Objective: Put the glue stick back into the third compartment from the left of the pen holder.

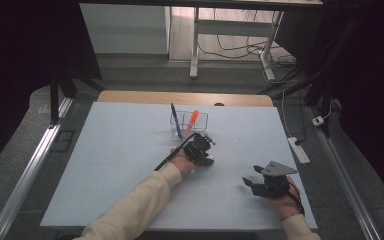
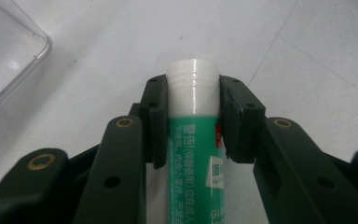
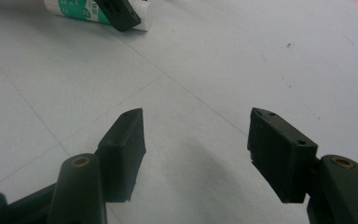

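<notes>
A: Where is our left gripper (image 2: 193, 116)?

B: Centre of the left gripper view; we pinch a white-capped green-and-white glue stick (image 2: 193, 140) between its pads, cap poking past the tips, a clear plastic box (image 2: 9, 51) at upper left.

A: And our right gripper (image 3: 196, 140)?

B: Spread wide with nothing between its pads; the stick lies at upper left there.

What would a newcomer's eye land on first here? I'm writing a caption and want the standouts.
First, the green and white glue stick, clamped between the jaws of the left gripper near the middle of the pale blue mat. Next, the clear organiser just behind it, holding a blue pen and an orange marker. The right gripper hangs open over bare mat at the near right.
</notes>
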